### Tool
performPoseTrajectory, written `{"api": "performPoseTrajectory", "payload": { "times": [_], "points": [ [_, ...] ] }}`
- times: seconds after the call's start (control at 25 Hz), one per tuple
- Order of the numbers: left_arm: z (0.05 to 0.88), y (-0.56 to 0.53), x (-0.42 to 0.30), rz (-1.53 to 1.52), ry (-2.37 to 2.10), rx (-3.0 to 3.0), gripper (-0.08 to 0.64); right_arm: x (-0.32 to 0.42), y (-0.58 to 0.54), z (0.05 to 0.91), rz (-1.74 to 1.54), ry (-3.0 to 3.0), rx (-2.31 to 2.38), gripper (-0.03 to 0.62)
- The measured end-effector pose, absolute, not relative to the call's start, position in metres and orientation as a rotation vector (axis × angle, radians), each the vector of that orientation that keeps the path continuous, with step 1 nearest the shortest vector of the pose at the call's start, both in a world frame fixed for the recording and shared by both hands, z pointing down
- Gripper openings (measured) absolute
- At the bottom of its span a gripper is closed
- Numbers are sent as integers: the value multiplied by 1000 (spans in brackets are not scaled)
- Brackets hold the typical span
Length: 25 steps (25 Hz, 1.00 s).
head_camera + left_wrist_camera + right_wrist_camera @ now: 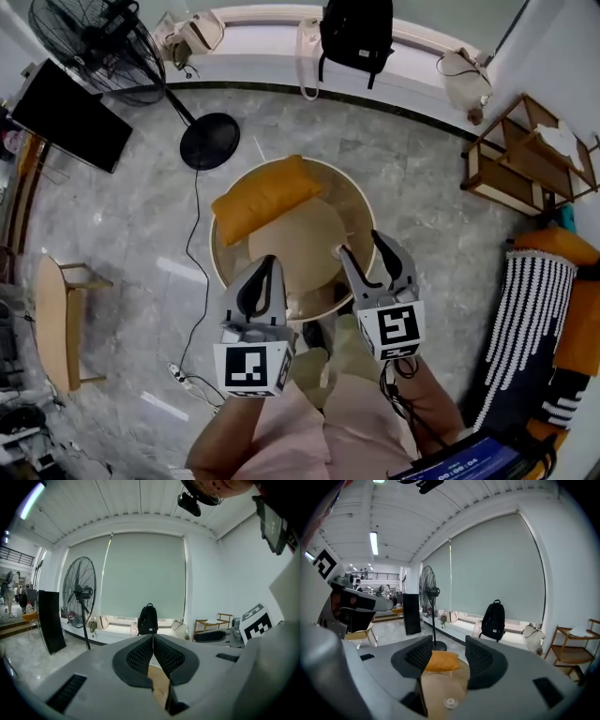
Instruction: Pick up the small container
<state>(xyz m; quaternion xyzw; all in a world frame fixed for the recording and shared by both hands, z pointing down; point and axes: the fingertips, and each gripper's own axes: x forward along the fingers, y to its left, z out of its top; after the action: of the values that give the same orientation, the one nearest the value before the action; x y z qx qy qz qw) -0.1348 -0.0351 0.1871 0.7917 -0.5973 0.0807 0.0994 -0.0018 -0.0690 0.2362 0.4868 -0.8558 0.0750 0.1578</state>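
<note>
A small white round container lies on the beige seat of a round rattan chair, close below my right gripper in the right gripper view. I cannot pick it out in the head view. An orange cushion rests on the chair's far left side. My right gripper hangs open over the seat's right edge with nothing between its fingers. My left gripper is over the seat's near left edge, its jaws shut together and empty.
A standing fan with a round base stands at the far left beside a black panel. A black backpack sits on the window ledge. A wooden shelf and a striped cushion are at the right, a wooden stool at the left.
</note>
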Motion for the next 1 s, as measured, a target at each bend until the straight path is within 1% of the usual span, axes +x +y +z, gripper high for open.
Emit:
{"api": "performPoseTrajectory", "payload": {
  "times": [0.24, 0.48, 0.84, 1.0],
  "points": [
    [239, -52, -133, 344, -1738, 2279, 14, -8, -76, 309, 330, -2421, 1320, 225],
    [314, -65, -142, 419, -1663, 2185, 14, -15, -74, 386, 255, -2346, 1265, 229],
    [380, -91, -140, 465, -1645, 2159, 12, -17, -91, 458, 284, -2321, 1247, 237],
    [406, -93, -129, 488, -1607, 2143, 14, -12, -92, 485, 315, -2308, 1235, 255]
  ]
}}
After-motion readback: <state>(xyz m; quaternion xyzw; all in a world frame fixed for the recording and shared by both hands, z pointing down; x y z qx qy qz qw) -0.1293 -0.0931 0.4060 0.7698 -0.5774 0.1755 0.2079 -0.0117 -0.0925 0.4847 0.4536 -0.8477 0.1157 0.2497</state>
